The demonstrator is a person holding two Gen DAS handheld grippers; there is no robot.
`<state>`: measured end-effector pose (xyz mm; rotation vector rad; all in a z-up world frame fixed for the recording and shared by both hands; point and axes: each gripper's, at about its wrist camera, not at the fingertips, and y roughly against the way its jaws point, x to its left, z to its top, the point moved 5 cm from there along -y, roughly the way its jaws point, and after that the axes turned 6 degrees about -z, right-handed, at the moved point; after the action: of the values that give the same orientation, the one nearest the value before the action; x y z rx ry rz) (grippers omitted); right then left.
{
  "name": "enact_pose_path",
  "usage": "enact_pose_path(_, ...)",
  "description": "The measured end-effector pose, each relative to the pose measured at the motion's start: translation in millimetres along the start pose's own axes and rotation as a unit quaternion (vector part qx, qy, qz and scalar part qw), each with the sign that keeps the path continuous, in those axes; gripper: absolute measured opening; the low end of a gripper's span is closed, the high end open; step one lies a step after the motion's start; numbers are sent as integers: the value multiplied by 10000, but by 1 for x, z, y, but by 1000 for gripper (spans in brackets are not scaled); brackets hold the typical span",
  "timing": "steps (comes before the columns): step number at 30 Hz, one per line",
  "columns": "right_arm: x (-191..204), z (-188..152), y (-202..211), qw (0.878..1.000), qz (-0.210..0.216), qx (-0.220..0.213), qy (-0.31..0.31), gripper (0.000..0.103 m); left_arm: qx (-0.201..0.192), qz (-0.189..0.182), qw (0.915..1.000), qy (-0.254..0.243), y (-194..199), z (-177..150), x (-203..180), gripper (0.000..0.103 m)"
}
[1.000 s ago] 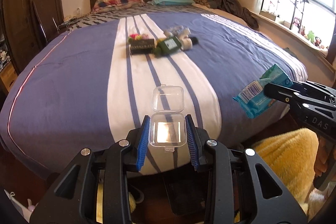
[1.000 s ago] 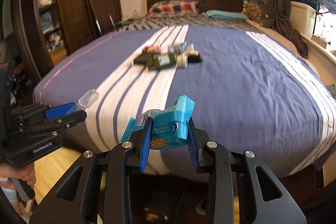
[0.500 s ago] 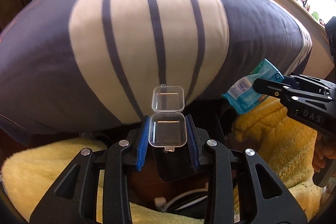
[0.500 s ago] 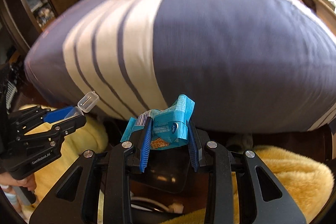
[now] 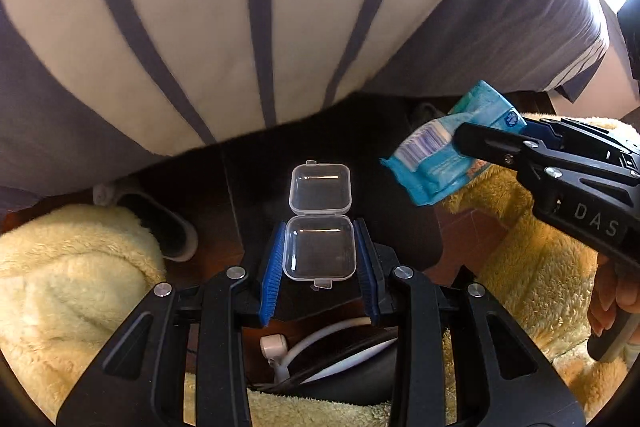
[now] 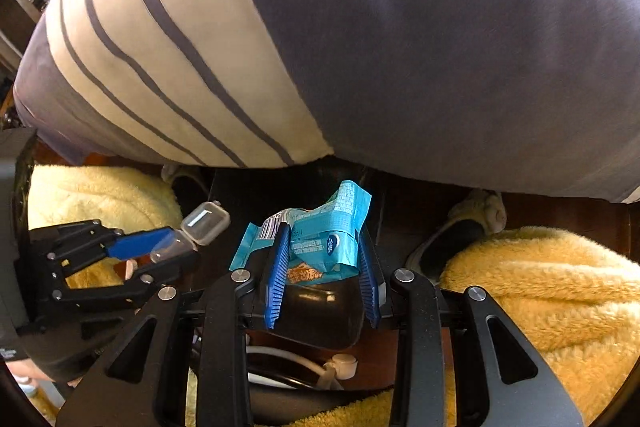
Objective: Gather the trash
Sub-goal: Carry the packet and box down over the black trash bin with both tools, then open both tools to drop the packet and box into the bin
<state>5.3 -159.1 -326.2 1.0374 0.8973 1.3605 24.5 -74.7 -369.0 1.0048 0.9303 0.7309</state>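
Observation:
My left gripper [image 5: 319, 259] is shut on a small clear plastic box [image 5: 319, 251] whose hinged lid [image 5: 320, 189] stands open. It also shows in the right wrist view [image 6: 188, 239]. My right gripper [image 6: 324, 259] is shut on a crumpled teal snack wrapper [image 6: 316, 239], also seen in the left wrist view [image 5: 444, 159]. Both point down at the dark floor by the foot of the bed, over a black bin [image 6: 316, 319].
The striped blue and white duvet [image 5: 240, 27] hangs over the bed edge above. Yellow fluffy fabric [image 5: 60, 287] lies left and right [image 6: 540, 287]. Slippers [image 6: 452, 239] sit on the floor. A white cable and plug [image 5: 280, 351] lie below the grippers.
Both grippers have tipped downward from looking across the bed to looking at the floor at its foot, still holding the box and the wrapper.

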Motion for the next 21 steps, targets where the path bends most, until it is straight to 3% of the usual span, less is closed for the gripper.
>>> enact_pose_path(6,6,4,-13,9999,105,126,-6,42,92,26,9999,71,-7,-1,5,32)
enact_pose_path(10,8,7,-13,9999,108,79,-61,50,98,44,9998,140,-6,-1,9,46)
enact_pose_path(14,3,11,-2,9998,114,-27,-151,59,-27,155,9998,142,4,1,10,49)
enact_pose_path(18,-4,20,18,9991,65,-355,-233,76,-359,333,9988,74,28,8,10,70)
enact_pose_path(21,-13,31,47,9960,-135,-831,-303,87,-719,487,9962,-17,55,16,6,77)
